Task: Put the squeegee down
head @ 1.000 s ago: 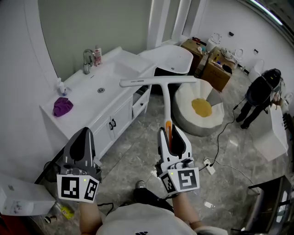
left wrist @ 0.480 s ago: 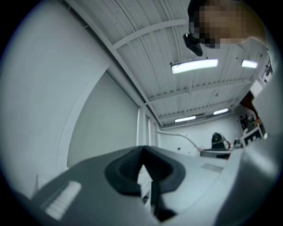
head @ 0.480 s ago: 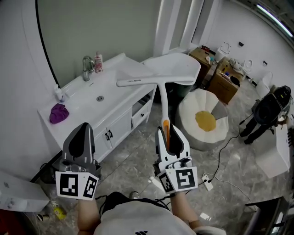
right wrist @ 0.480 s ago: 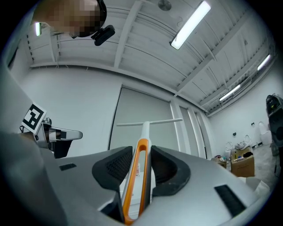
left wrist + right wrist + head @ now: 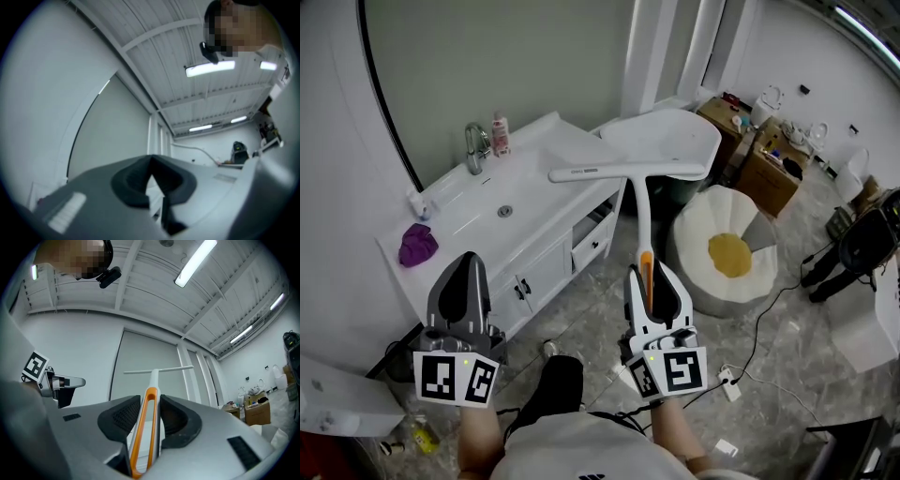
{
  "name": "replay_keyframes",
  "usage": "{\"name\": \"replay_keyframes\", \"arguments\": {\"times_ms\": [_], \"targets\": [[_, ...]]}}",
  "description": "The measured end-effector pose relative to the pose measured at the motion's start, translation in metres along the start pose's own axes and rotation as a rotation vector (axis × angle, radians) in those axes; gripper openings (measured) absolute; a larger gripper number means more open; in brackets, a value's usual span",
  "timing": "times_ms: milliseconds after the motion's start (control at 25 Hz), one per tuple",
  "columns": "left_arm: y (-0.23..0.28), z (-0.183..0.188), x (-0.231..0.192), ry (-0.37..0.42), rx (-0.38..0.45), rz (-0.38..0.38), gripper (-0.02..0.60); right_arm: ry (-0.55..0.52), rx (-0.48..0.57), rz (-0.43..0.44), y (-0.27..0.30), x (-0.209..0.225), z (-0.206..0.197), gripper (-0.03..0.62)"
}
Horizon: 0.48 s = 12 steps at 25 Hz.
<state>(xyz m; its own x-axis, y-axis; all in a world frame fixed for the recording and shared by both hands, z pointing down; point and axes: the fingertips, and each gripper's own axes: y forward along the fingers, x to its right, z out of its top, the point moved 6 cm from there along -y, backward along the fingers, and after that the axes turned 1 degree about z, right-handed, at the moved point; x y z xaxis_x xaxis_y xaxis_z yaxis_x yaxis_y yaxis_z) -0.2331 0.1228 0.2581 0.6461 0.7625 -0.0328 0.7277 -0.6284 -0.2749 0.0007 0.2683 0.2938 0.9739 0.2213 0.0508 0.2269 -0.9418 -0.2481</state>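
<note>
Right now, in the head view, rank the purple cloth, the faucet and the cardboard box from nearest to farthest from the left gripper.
1. Purple cloth, on the near left end of the vanity top, just ahead of the left gripper.
2. Faucet, farther back along the vanity top.
3. Cardboard box, far off to the right, on the floor.

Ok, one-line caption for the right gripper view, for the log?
Right hand-held gripper shut on the squeegee by its orange-edged handle, blade end out front.
</note>
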Motion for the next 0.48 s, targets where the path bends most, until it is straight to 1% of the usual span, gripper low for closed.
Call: {"name": "replay_keyframes", "arguments": {"times_ms": [280,480], "targets": [[0.069,-0.023,-0.011,0.003,-0.007,-0.035,0.008,-0.009,0.008,-0.027,0.052,0.028,-0.010,0.133],[0.128,-0.038,-0.028,0.014,-0.012,-0.041,0.008,-0.009,-0.049,-0.033,0.109,0.046,-0.023,0.132]]}}
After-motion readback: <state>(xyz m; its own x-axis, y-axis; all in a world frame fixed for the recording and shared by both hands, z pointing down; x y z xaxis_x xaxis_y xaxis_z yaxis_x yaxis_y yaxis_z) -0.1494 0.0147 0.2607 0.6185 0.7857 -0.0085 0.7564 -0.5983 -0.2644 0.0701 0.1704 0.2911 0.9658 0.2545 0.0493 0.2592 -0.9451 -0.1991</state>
